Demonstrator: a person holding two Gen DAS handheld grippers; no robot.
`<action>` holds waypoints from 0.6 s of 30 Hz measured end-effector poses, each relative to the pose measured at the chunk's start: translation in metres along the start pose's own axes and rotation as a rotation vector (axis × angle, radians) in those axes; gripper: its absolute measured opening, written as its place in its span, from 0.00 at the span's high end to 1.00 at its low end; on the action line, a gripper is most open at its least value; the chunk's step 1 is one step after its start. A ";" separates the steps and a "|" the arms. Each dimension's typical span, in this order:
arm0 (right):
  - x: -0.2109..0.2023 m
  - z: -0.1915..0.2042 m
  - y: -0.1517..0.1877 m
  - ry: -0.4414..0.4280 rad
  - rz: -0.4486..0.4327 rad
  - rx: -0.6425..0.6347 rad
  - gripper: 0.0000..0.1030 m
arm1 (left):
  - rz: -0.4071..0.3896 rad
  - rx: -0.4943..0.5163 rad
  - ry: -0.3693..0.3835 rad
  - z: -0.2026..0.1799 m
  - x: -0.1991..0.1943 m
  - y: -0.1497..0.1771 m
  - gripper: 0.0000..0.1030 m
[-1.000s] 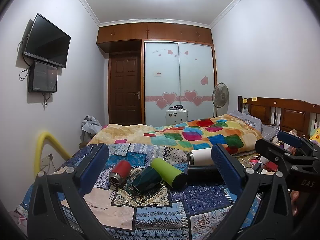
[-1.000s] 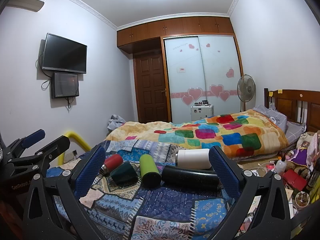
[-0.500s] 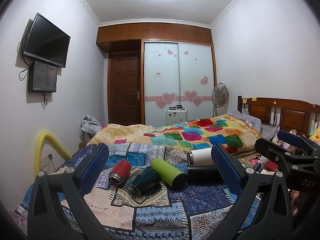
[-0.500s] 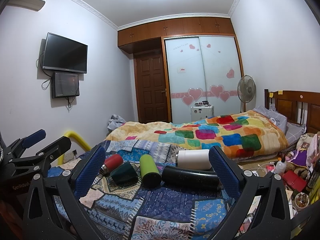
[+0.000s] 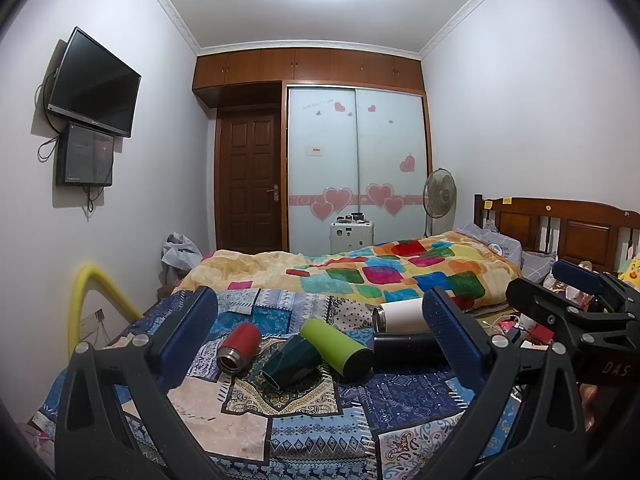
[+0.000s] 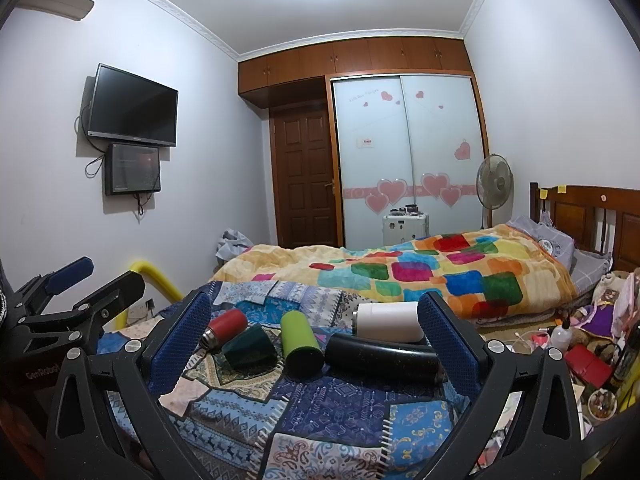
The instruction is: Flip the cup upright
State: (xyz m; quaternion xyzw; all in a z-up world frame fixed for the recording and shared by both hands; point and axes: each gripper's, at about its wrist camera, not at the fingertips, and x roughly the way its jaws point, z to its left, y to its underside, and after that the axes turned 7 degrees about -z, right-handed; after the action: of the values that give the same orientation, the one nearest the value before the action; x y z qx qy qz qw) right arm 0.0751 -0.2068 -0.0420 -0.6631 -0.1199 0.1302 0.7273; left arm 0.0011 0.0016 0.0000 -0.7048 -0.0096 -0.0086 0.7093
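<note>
Several cups lie on their sides on a patchwork cloth: a red flask, a dark green cup, a lime green tumbler, a black tumbler and a white tumbler. The right wrist view shows the same row: red flask, dark green cup, lime tumbler, black tumbler, white tumbler. My left gripper is open and empty, short of the cups. My right gripper is open and empty, also short of them.
A bed with a colourful quilt lies behind the cloth. A yellow padded rail stands at the left. Clutter and bottles fill the right side. A fan and wardrobe stand at the back.
</note>
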 end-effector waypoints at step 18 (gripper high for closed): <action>0.000 0.002 -0.002 -0.002 -0.005 -0.010 0.00 | -0.007 -0.002 -0.002 -0.002 -0.001 -0.001 0.00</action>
State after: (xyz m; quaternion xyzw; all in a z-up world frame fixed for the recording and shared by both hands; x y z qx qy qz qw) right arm 0.0739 -0.2050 -0.0396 -0.6661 -0.1233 0.1284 0.7243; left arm -0.0002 -0.0001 0.0005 -0.7055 -0.0128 -0.0106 0.7085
